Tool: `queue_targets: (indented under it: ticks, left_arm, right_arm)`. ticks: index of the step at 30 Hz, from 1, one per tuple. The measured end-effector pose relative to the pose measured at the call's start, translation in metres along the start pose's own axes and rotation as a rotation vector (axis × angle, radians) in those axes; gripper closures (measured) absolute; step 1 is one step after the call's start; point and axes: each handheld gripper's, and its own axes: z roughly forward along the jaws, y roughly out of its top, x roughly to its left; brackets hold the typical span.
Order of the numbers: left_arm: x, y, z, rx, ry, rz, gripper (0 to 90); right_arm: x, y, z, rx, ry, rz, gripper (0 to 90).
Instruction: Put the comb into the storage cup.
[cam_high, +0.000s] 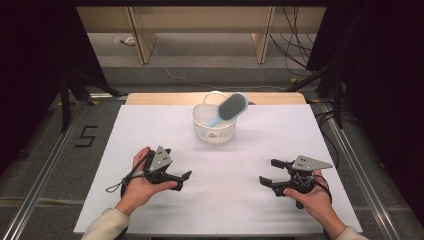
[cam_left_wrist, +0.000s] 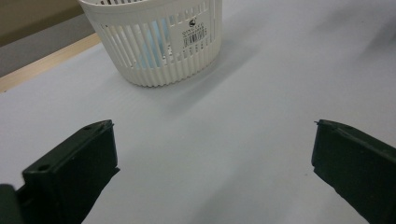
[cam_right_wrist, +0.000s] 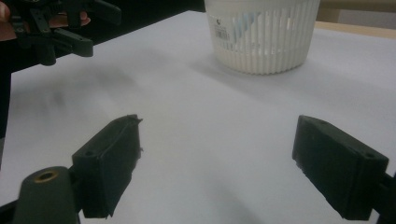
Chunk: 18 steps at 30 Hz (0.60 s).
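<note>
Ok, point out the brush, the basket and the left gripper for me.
brush (cam_high: 231, 107): high view, on the dark bristle pad of its head.
basket (cam_left_wrist: 154, 56): left gripper view, on its slatted white wall.
left gripper (cam_high: 186, 176): high view, between its open jaw tips.

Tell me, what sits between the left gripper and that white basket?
Nothing: the high view shows bare white table between the left gripper and the basket.

The basket (cam_high: 214, 126) at the far middle of the table looks like white moulded plastic, slotted and faintly glossy, with a paper barcode label (cam_left_wrist: 194, 34) on its wall. The hairbrush (cam_high: 230, 108) in it is pale blue plastic with a dark bristle pad. The table (cam_high: 225, 200) has a matt white top — smooth, paper-like — with a bare wood edge (cam_high: 165, 98) at the far side.
</note>
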Motion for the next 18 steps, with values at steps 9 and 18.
queue_targets:
  ticks: [9,18]
  left_arm:
    - [-0.002,-0.011,-0.006,0.017,-0.002,-0.007,0.0]
    - [-0.005,-0.018,-0.011,0.026,0.000,-0.007,0.0]
  right_arm:
    - [0.000,0.000,0.000,0.000,0.001,-0.001,16.2]
    - [0.000,0.000,0.000,-0.002,0.000,-0.002,16.2]
